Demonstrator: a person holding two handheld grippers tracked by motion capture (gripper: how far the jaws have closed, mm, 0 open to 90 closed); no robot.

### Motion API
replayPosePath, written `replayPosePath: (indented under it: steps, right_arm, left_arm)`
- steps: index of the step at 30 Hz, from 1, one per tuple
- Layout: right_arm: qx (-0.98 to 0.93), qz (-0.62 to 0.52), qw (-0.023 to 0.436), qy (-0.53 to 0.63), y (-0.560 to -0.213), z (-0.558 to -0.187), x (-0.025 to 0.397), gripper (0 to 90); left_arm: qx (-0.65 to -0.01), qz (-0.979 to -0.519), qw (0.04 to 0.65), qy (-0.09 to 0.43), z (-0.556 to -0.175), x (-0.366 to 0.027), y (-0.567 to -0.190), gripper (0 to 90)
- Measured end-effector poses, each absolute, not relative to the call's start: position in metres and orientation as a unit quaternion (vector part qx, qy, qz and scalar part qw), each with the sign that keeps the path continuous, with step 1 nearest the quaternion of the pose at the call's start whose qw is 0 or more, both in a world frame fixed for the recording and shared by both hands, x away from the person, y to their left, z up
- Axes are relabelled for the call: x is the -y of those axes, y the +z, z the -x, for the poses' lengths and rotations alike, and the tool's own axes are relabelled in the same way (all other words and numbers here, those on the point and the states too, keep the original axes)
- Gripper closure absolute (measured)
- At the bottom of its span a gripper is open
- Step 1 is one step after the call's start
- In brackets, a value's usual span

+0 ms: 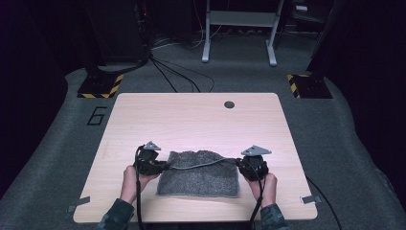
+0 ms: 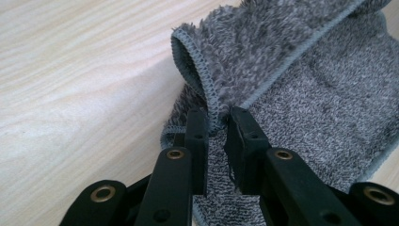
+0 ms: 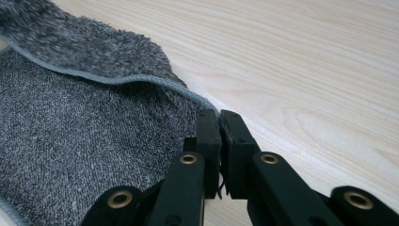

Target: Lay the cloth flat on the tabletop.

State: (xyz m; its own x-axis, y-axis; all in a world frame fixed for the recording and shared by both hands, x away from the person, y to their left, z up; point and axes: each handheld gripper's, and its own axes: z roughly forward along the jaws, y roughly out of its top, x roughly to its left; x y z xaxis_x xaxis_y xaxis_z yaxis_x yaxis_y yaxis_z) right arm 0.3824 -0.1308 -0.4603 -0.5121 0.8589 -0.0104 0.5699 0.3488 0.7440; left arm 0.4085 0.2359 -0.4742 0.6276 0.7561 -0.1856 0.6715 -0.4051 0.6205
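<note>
A: Nearest the bottom edge of the high view, what do you see?

B: Two sleeved forearms come up from the bottom. The left gripper sits at lower centre-left, the right gripper at lower centre-right, each in a hand.

A: And between them?

B: A grey towel lies on the wooden table, in the lower middle of the frame. Its far edge is lifted into a strip strung between the two grippers.

A: How do the jaws stand?

B: In the left gripper view, the left gripper is pinched narrow on the stitched hem of the towel, the corner curling up above it. In the right gripper view, the right gripper is nearly closed on the hem of the towel at centre frame.

A: Farther back?

B: Bare tabletop with a dark round hole near its far edge, upper centre.
</note>
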Motion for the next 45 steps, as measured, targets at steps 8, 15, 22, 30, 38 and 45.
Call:
replayPosePath:
  steps: [8, 15, 22, 30, 38, 45]
  right_arm:
    - [-0.795, -0.451, 0.201, 0.353, -0.461, -0.382, 0.129, 86.6]
    - [-0.794, -0.451, 0.208, 0.351, -0.462, -0.382, 0.134, 87.1]
    - [-0.782, -0.461, 0.216, 0.359, -0.455, -0.381, 0.141, 87.5]
    - [-0.78, -0.453, 0.224, 0.368, -0.446, -0.383, 0.14, 87.5]
    - [-0.79, -0.45, 0.208, 0.362, -0.453, -0.38, 0.137, 87.6]
    - [-0.793, -0.453, 0.194, 0.359, -0.461, -0.388, 0.134, 88.1]
  left_arm:
    - [-0.419, -0.84, 0.338, 0.065, -0.411, -0.23, -0.473, 79.2]
    - [-0.428, -0.831, 0.348, 0.076, -0.41, -0.235, -0.466, 85.6]
    - [-0.44, -0.815, 0.368, 0.076, -0.411, -0.249, -0.453, 86.7]
    - [-0.445, -0.808, 0.377, 0.083, -0.412, -0.255, -0.439, 86.7]
    - [-0.456, -0.812, 0.359, 0.058, -0.409, -0.257, -0.461, 86.7]
    - [-0.477, -0.8, 0.362, 0.041, -0.423, -0.262, -0.472, 87.4]
